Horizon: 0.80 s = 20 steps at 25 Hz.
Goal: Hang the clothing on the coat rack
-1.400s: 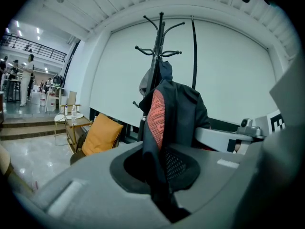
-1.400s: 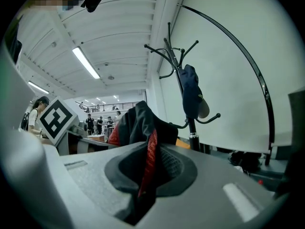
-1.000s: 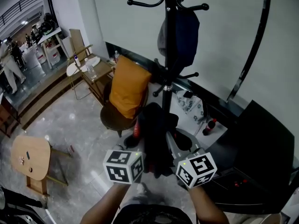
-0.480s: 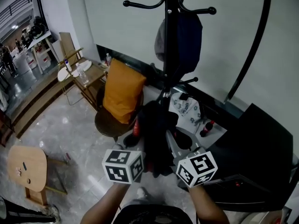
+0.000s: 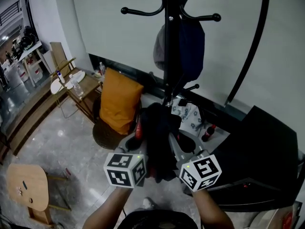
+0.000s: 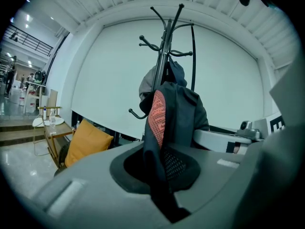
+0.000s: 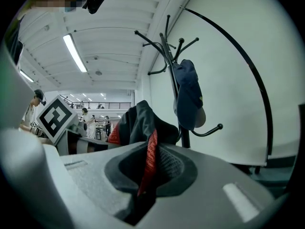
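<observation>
Now the coat rack (image 5: 172, 32) is nearer; my left hand-held gripper (image 6: 159, 178) and right hand-held gripper (image 7: 144, 178) pinch the jacket (image 5: 159, 130).

Ahead and left of the left gripper (image 5: 135, 136), an orange cushion (image 5: 119, 101) leans on a round chair (image 5: 102, 136), a side table (image 5: 90, 82) with bottles (image 5: 76, 84) beyond, a wooden stool (image 5: 26, 185) far left.
</observation>
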Available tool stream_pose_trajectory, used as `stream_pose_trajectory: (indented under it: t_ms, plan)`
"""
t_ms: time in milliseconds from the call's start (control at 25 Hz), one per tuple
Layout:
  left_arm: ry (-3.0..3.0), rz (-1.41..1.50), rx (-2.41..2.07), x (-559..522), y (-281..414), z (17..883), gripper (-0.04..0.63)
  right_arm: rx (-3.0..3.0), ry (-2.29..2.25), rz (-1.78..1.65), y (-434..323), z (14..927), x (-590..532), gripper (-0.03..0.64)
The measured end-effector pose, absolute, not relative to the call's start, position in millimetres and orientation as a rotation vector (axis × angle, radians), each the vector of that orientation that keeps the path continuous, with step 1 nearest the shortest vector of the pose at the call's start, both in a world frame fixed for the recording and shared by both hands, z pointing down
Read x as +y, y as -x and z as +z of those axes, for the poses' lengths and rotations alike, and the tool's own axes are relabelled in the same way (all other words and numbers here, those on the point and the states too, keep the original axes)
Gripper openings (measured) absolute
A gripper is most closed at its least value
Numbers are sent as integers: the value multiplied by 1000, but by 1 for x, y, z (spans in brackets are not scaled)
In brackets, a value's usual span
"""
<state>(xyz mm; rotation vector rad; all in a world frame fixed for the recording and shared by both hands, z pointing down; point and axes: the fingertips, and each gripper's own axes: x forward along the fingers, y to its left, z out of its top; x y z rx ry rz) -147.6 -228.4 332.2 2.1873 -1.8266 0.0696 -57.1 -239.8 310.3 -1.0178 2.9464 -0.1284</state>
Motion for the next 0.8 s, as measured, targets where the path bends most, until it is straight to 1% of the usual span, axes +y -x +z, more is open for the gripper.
stream_pose_trajectory:
  t_ms: [800]
  plan:
    - [-2334, 115, -1618, -277, 167, 340, 26, 2857, 1279, -142, 78, 320, -280, 35]
